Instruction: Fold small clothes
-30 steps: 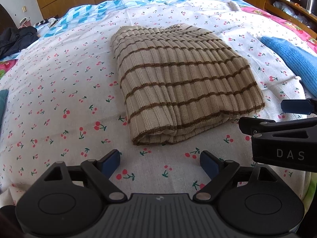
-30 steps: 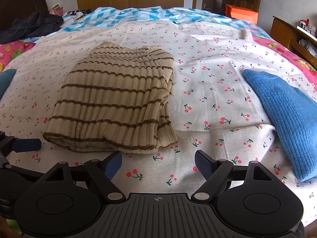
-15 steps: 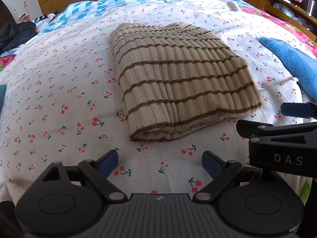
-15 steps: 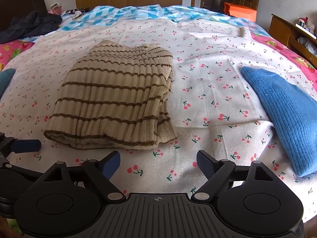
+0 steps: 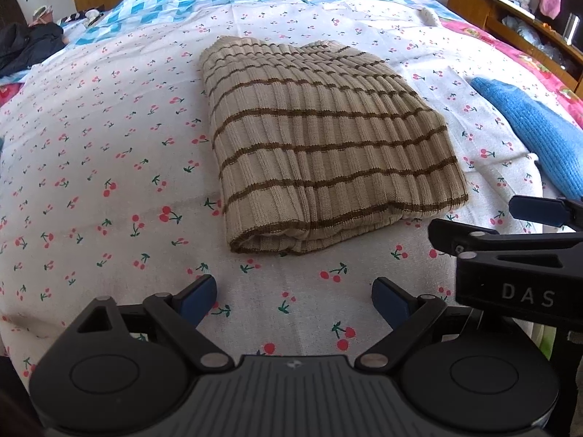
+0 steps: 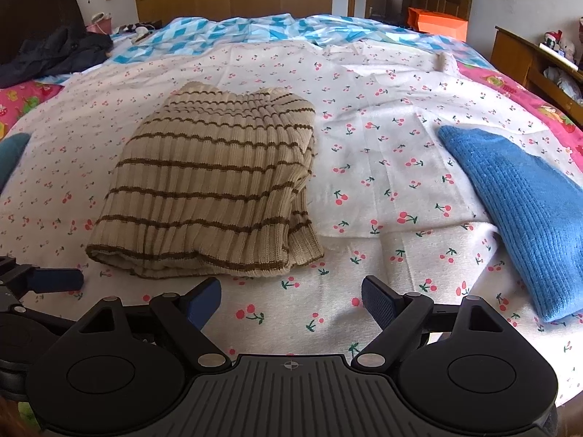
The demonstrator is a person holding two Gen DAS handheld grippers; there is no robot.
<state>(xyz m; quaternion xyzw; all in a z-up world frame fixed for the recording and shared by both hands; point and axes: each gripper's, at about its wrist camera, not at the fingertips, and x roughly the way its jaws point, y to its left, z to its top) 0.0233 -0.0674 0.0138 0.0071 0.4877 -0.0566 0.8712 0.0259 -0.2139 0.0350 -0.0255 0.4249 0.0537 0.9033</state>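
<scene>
A beige sweater with brown stripes (image 5: pixel 320 145) lies folded into a thick rectangle on the cherry-print sheet (image 5: pixel 109 167); it also shows in the right wrist view (image 6: pixel 215 189). My left gripper (image 5: pixel 293 298) is open and empty, just short of the sweater's near edge. My right gripper (image 6: pixel 291 300) is open and empty, near the sweater's near right corner. The right gripper also shows at the right edge of the left wrist view (image 5: pixel 510 229). One blue fingertip of the left gripper (image 6: pixel 54 279) shows at the left of the right wrist view.
A blue knitted garment (image 6: pixel 524 211) lies on the bed to the right of the sweater. A dark jacket (image 6: pixel 54 52) lies at the far left. A blue patterned quilt (image 6: pixel 233 34) covers the far end. Wooden furniture (image 6: pixel 528 58) stands along the right side.
Both grippers have pulled back a little from the sweater and risen slightly. They stay open. The sweater has not moved.
</scene>
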